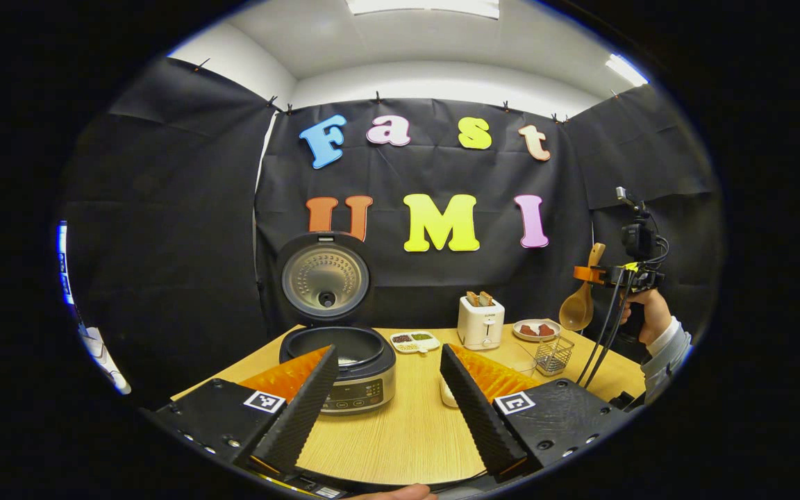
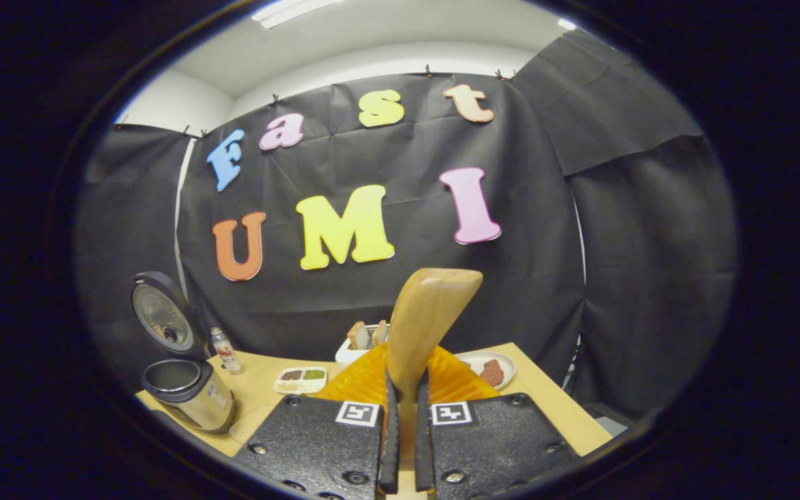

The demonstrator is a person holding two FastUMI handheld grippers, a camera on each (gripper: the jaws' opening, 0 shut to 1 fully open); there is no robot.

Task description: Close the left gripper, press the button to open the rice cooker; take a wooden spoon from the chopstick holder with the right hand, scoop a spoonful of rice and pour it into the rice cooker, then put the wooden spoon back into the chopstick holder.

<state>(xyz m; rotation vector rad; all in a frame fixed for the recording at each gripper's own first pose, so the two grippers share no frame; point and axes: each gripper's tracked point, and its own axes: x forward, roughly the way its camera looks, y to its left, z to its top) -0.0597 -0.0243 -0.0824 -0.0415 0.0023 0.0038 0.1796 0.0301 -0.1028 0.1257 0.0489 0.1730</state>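
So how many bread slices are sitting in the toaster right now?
2: both slices stand side by side in the slots on top of the white toaster, one on the left, one on the right.

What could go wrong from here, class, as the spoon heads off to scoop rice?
1. The right gripper pinches the wooden spoon only by its handle, high above the table; it might twist or slip.
2. The spoon hangs over the wire chopstick holder, which a swing may topple.

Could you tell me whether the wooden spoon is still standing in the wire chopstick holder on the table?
No: the light-brown wooden spoon hangs in the air, clamped in the right gripper, above the small wire chopstick holder.
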